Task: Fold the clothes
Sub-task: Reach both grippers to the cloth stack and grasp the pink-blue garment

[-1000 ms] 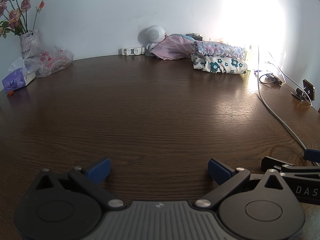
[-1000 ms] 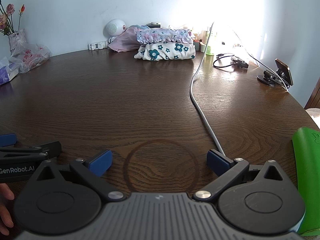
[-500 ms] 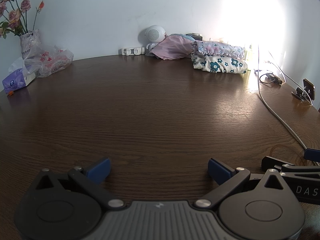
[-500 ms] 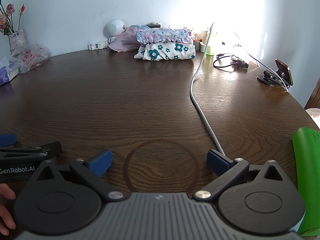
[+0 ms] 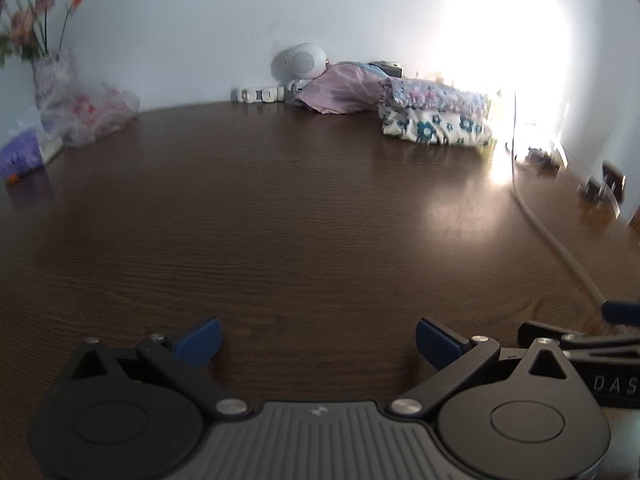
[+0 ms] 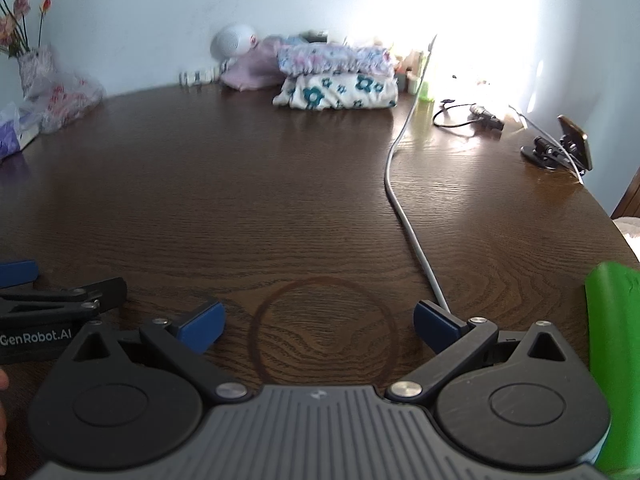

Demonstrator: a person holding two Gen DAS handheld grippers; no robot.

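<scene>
Right wrist view: folded flower-print clothes stack (image 6: 340,80) far ahead across dark wooden table (image 6: 280,200); both grippers (image 6: 318,320) (image 5: 318,338) spread, empty.

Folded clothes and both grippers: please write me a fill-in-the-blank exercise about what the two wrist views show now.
1. The frilly folded garment lies on ____ of the folded garment with teal flowers.
2. The fingers of the left gripper and of the right gripper stand ____, holding nothing.
3. The grey cable runs across the wooden ____.
4. The green cloth shows only in the ____ wrist view.

Missing words: top; open; table; right
</scene>
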